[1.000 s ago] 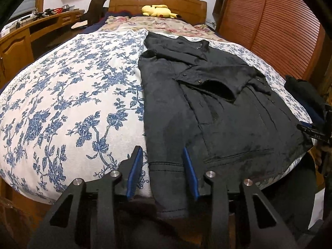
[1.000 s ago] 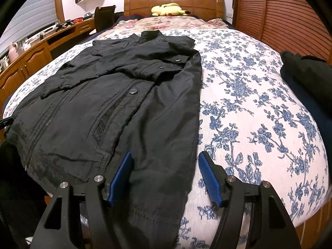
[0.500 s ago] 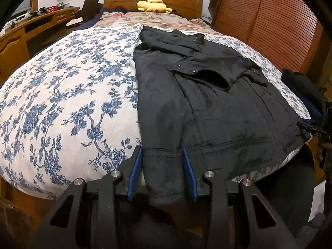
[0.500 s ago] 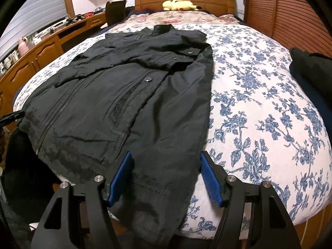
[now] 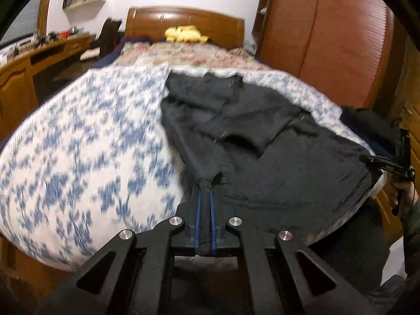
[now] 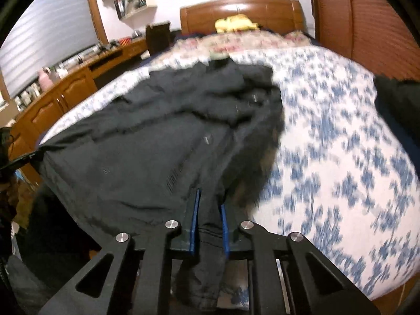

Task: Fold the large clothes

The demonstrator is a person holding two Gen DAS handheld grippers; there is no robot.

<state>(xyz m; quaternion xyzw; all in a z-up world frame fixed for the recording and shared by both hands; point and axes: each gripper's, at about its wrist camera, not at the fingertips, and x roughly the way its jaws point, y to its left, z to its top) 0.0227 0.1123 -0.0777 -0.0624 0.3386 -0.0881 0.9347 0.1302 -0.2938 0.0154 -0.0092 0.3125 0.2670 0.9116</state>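
My left gripper pinches the jacket hem; my right gripper is closing on bunched hem. The bedspread is motion-blurred.

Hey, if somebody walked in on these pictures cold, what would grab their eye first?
A big black jacket spread over a blue flowered bedspread fills both views. Each pair of tongs, left and right, is pinched on a bottom corner of it, at the near edge. A yellow plush toy sits far back by the wooden headboard.
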